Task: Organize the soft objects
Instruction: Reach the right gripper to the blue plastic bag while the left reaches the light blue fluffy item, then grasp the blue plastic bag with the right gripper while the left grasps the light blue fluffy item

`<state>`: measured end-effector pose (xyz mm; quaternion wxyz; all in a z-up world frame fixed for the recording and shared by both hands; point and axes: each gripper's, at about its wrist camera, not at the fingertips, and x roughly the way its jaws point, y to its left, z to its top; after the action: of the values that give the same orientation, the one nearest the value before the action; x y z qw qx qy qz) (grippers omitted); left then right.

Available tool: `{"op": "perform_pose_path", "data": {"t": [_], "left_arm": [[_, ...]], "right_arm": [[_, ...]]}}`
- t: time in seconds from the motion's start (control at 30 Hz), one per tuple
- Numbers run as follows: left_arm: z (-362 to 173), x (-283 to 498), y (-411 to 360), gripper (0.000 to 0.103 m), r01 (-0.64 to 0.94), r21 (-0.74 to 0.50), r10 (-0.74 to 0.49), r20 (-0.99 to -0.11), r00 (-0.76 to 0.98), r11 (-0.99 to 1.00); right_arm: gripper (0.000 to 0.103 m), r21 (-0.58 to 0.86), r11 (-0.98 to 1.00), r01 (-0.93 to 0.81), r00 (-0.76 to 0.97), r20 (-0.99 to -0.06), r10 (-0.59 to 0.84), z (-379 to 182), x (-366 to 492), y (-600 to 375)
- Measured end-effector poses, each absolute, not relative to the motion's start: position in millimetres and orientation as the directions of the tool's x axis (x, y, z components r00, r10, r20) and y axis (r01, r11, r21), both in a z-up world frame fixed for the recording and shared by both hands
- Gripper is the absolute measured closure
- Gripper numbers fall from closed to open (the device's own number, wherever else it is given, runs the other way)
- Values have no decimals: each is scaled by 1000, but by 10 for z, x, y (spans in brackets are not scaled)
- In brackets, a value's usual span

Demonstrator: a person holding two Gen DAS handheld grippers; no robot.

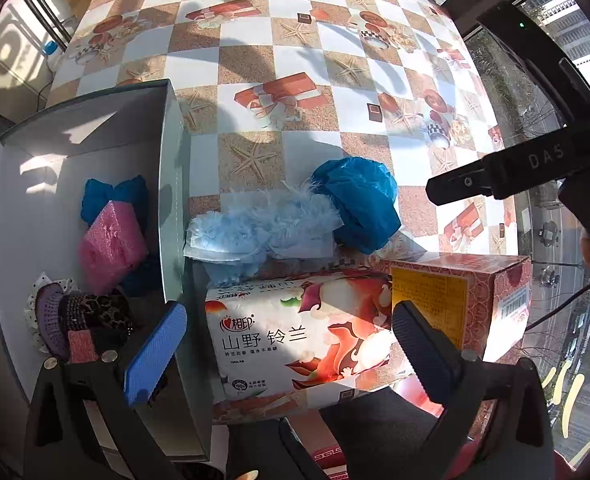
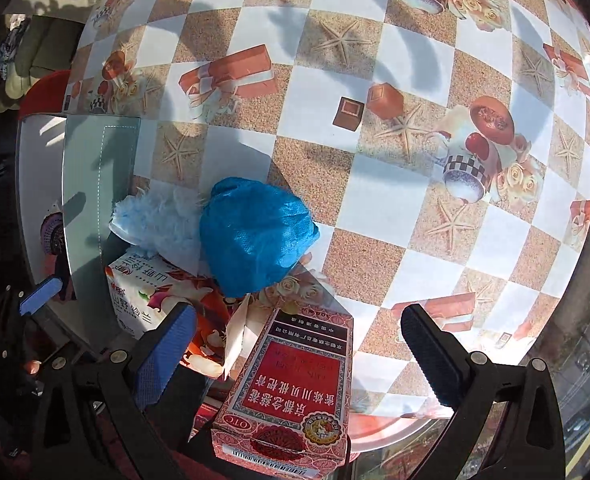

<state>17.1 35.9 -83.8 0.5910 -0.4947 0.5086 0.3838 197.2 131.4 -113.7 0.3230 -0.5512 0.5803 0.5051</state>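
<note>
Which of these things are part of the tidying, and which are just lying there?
Part of the job: grey box, pink sponge, fluffy blue duster, blue bundle, tissue pack.
Just lying there: red carton, patterned tablecloth.

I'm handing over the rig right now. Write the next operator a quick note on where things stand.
Left gripper: open, empty, hovering over the tissue pack.
Right gripper: open, empty, above the red medicine box.
Done: the pink sponge, a dark blue cloth and a few small fabric pieces lie in the grey box.
Left: the fluffy light-blue item, the blue crumpled bundle and the tissue pack sit on the table beside the grey box. The medicine box looks rigid; probably leave it.
</note>
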Motion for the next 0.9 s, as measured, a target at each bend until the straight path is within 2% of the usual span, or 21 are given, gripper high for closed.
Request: {"op": "perform_pose_path", "data": {"t": [0.27, 0.33, 0.43, 0.53, 0.67, 0.9], "left_arm": [[-1128, 360, 507, 0, -983, -87, -108, -992, 71, 161], [-1225, 419, 561, 0, -985, -60, -128, -991, 39, 164], [-1409, 510, 670, 0, -985, -24, -163, -987, -4, 172], [-1604, 559, 780, 0, -983, 9, -198, -979, -45, 181], [-1830, 697, 874, 0, -963, 88, -240, -959, -151, 256], [-2099, 976, 931, 0, -959, 33, -341, -931, -132, 283]], "right_arm": [[0, 257, -271, -928, -117, -888, -444, -1875, 1577, 1562], [0, 234, -318, -919, -73, -892, -446, -1997, 1496, 1588], [0, 116, -380, -918, 52, -913, -404, -2129, 1503, 1611], [0, 44, -348, -937, 90, -929, -359, -2166, 1719, 1649], [0, 50, -278, -959, 52, -936, -348, -2165, 2066, 1651], [0, 45, -169, -985, 6, -957, -290, -2128, 2477, 1561]]}}
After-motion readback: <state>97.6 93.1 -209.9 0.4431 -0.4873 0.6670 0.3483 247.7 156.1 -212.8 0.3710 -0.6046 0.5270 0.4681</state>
